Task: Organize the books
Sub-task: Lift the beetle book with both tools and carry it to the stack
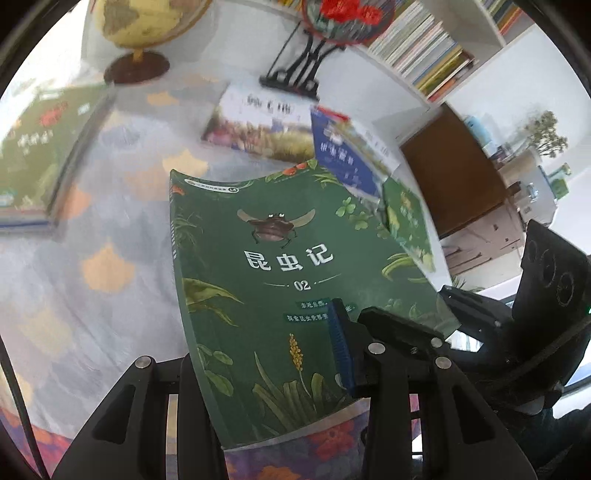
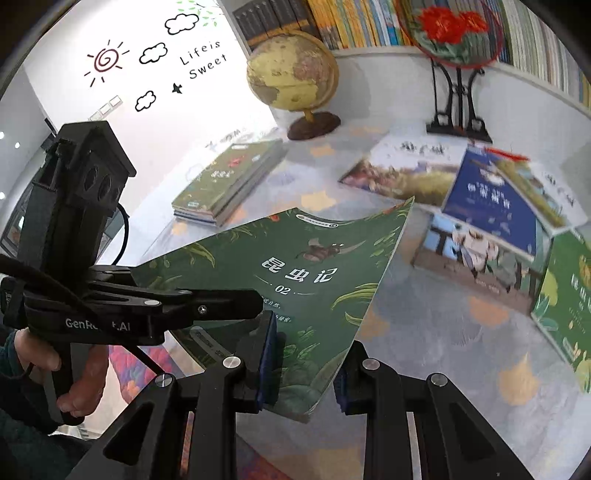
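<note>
A green insect book marked 02 (image 1: 266, 266) is held above the table; it also shows in the right wrist view (image 2: 295, 280). My left gripper (image 1: 295, 354) is shut on its near edge, and its body shows in the right wrist view (image 2: 229, 306). My right gripper (image 2: 306, 369) straddles the book's near corner with its fingers apart, open. A neat stack of green books (image 2: 229, 181) lies at the far left of the table. Several loose books (image 2: 480, 206) lie scattered at the right, among them a blue one (image 2: 491, 199) and another green one (image 2: 569, 295).
A yellow globe (image 2: 295, 74) and a round red-flower ornament on a black stand (image 2: 458, 37) stand at the table's back. A bookshelf (image 2: 354, 22) full of books runs behind them. The table has a pale patterned cloth (image 2: 443, 350).
</note>
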A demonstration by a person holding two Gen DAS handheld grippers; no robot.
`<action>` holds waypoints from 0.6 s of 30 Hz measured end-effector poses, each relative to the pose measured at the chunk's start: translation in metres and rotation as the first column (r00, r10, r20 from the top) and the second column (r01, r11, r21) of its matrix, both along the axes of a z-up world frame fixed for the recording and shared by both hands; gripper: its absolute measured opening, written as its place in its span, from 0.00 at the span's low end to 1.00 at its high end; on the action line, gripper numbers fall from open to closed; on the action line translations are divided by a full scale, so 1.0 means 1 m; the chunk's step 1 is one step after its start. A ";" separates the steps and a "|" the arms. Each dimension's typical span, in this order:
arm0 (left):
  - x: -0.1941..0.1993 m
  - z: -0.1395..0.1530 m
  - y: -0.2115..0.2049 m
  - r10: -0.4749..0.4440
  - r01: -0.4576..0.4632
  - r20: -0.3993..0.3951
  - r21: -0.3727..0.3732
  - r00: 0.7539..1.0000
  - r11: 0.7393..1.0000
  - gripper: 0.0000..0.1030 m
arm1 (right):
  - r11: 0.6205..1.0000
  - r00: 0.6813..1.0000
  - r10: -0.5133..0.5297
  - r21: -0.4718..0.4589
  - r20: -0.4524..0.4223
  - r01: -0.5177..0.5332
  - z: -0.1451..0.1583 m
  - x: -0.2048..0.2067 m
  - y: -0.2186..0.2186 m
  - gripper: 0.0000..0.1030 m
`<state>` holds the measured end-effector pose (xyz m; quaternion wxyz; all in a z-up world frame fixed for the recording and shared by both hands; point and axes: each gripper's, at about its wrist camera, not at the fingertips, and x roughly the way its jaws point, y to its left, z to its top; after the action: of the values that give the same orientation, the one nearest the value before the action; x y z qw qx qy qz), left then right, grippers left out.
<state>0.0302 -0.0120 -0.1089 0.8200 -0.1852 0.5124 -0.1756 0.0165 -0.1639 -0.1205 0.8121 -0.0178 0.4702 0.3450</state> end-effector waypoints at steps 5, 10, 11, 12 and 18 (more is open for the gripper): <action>0.003 0.029 0.035 0.003 -0.003 0.081 0.001 0.997 1.000 0.33 | 1.000 0.996 -0.006 0.007 0.086 0.006 0.028 -0.001 0.032 0.25; 0.012 0.050 0.094 0.043 -0.046 0.145 0.020 0.988 0.999 0.33 | 0.999 0.989 0.014 0.027 0.146 -0.018 0.047 0.012 0.081 0.26; 0.014 0.051 0.104 0.048 -0.053 0.154 0.028 0.987 0.998 0.33 | 0.999 0.988 0.020 0.033 0.152 -0.025 0.049 0.017 0.094 0.26; 0.017 0.053 0.116 0.055 -0.062 0.162 0.041 0.985 0.997 0.33 | 0.999 0.987 0.024 0.034 0.156 -0.030 0.050 0.021 0.110 0.26; 0.033 0.055 0.187 0.092 -0.109 0.191 0.079 0.977 0.991 0.33 | 0.997 0.988 0.039 0.061 0.151 -0.049 0.049 0.041 0.190 0.29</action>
<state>0.0629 0.1749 -0.0535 0.8797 -0.1569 0.4304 -0.1274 0.0571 0.0263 -0.0714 0.8375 -0.0278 0.3958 0.3757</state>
